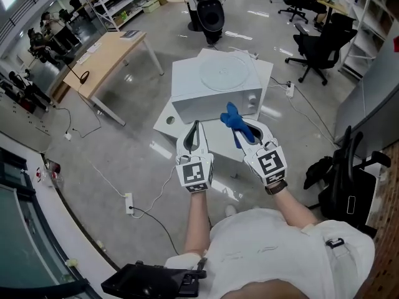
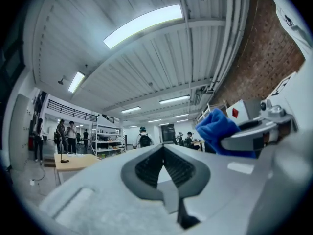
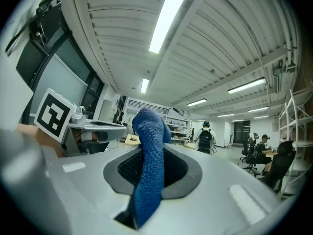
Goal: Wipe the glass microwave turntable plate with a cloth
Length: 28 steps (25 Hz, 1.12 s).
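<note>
The round glass turntable plate [image 1: 223, 73] lies flat on top of a white microwave [image 1: 215, 98] ahead of me in the head view. My right gripper [image 1: 244, 128] is shut on a blue cloth [image 1: 232, 117], held in front of the microwave's face and below the plate. In the right gripper view the blue cloth [image 3: 149, 165] stands up from between the closed jaws. My left gripper [image 1: 196, 126] hovers beside it, shut and empty, well short of the plate. In the left gripper view the jaws meet with nothing between them, and the blue cloth [image 2: 219, 129] shows at the right.
The microwave rests on a low white table [image 1: 167, 121]. A wooden desk [image 1: 112, 55] stands at the left, black office chairs [image 1: 321, 45] at the right. A power strip [image 1: 129, 202] and cables lie on the floor. Shelves line the back.
</note>
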Each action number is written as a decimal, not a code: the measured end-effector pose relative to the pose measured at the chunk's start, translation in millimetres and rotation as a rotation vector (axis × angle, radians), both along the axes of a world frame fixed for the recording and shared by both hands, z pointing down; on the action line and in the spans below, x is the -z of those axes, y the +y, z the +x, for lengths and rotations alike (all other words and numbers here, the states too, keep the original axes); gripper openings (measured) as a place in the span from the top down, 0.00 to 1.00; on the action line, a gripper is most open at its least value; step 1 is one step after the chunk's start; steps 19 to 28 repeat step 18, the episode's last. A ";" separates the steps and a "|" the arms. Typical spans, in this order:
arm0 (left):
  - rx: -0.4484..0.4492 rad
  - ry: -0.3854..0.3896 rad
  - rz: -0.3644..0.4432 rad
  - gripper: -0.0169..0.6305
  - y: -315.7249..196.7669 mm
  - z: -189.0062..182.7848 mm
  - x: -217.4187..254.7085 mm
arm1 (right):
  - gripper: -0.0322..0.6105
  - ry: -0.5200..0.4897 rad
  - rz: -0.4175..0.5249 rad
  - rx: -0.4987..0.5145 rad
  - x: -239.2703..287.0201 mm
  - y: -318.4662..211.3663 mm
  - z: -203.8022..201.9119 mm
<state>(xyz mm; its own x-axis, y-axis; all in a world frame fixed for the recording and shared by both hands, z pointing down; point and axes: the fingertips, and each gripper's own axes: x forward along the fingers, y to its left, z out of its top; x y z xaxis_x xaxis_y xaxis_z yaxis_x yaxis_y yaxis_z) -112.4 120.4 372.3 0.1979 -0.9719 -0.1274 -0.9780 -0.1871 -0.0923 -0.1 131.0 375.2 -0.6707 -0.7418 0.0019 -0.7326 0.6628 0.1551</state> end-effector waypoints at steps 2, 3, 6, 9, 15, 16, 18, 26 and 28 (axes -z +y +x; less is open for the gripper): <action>0.004 -0.002 0.017 0.97 2.7 5.9 6.5 | 0.84 0.001 -0.001 -0.006 -1.0 2.3 8.5; 0.002 -0.006 0.016 0.97 3.5 10.4 7.1 | 0.84 -0.003 -0.013 -0.009 -4.0 1.4 13.0; -0.011 -0.021 -0.021 0.97 5.8 25.2 1.0 | 0.84 -0.018 -0.049 -0.010 -12.8 -1.5 22.9; -0.023 -0.046 -0.035 0.97 6.1 36.3 -10.4 | 0.84 -0.024 -0.055 -0.004 -17.6 0.0 28.9; -0.049 -0.072 -0.050 0.97 8.8 57.8 -10.8 | 0.84 -0.019 -0.087 0.027 -28.6 7.5 39.0; -0.056 -0.080 -0.056 0.97 10.1 62.6 -11.7 | 0.84 -0.016 -0.094 0.026 -31.8 9.6 43.1; -0.070 -0.096 -0.068 0.97 12.3 72.1 -13.8 | 0.84 -0.011 -0.109 0.023 -38.5 13.4 52.2; -0.070 -0.096 -0.068 0.97 12.3 72.1 -13.8 | 0.84 -0.011 -0.109 0.023 -38.5 13.4 52.2; -0.070 -0.096 -0.068 0.97 12.3 72.1 -13.8 | 0.84 -0.011 -0.109 0.023 -38.5 13.4 52.2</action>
